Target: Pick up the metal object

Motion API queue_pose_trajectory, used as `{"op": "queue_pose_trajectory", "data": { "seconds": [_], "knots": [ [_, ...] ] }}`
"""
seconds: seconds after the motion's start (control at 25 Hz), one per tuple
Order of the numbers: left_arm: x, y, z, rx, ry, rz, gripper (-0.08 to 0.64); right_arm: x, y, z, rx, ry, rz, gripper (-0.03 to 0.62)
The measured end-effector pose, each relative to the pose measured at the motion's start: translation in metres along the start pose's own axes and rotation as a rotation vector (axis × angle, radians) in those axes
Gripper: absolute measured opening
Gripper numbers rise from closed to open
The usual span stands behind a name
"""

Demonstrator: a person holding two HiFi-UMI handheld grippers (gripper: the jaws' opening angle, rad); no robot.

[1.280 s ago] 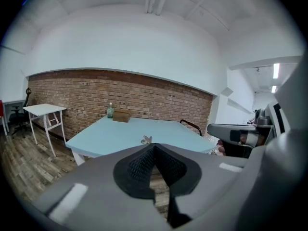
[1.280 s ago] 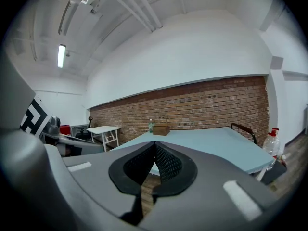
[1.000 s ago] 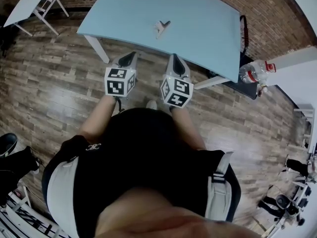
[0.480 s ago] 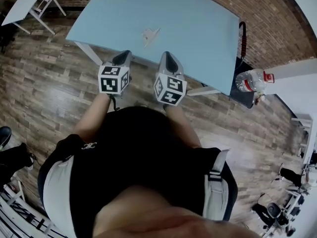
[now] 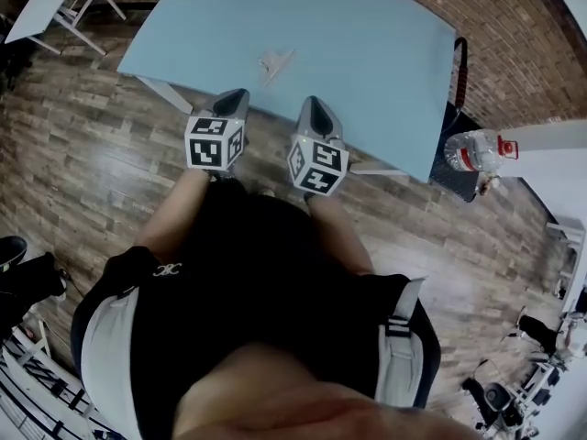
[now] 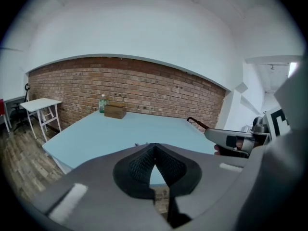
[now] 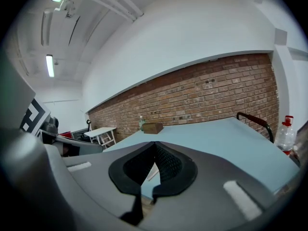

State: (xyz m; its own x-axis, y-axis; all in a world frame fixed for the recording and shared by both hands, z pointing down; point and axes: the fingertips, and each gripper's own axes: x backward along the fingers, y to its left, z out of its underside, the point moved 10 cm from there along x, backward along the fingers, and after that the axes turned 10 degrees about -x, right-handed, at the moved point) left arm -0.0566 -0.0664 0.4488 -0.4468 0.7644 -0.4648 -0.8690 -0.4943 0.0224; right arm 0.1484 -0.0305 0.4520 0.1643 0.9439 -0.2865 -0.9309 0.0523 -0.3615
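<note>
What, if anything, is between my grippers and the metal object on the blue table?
Nothing visible: only bare table separates the metal object from the left gripper and right gripper, both shut near its edge.

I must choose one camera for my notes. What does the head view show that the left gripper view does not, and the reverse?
Only the head view: the metal object plainly, lying on the blue table, and a clear red-capped bottle right of the table. Only the left gripper view: a brown box and a greenish bottle at the table's far edge, and the left gripper with jaws shut on nothing. Both: the table, the right gripper, a white side table.
</note>
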Motion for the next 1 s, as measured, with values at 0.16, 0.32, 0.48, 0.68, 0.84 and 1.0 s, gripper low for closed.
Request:
{"op": "queue_pose_trajectory", "data": {
  "seconds": [0.16, 0.32, 0.48, 0.68, 0.84, 1.0],
  "knots": [
    [-0.014, 0.01, -0.001, 0.021, 0.01, -0.002, 0.0, -0.014, 0.0, -0.003, 0.011, 0.006, -0.005, 0.014],
    [-0.034, 0.026, 0.001, 0.017, 0.018, 0.009, 0.0, -0.032, -0.001, -0.003, 0.025, 0.012, 0.022, 0.014],
    [-0.061, 0.041, -0.006, 0.008, 0.029, 0.041, 0.0, -0.055, -0.004, -0.009, 0.045, 0.03, 0.061, 0.014],
    [-0.094, 0.07, -0.017, 0.034, 0.04, 0.105, 0.0, -0.086, 0.002, -0.018, 0.051, 0.017, 0.108, 0.014],
    [-0.122, 0.091, -0.025, 0.027, 0.073, 0.147, 0.0, -0.108, 0.008, -0.025, 0.053, 0.017, 0.147, 0.014],
    [-0.148, 0.107, -0.03, 0.031, 0.103, 0.17, 0.0, -0.126, 0.013, -0.028, 0.055, 0.021, 0.179, 0.014]
  ]
}}
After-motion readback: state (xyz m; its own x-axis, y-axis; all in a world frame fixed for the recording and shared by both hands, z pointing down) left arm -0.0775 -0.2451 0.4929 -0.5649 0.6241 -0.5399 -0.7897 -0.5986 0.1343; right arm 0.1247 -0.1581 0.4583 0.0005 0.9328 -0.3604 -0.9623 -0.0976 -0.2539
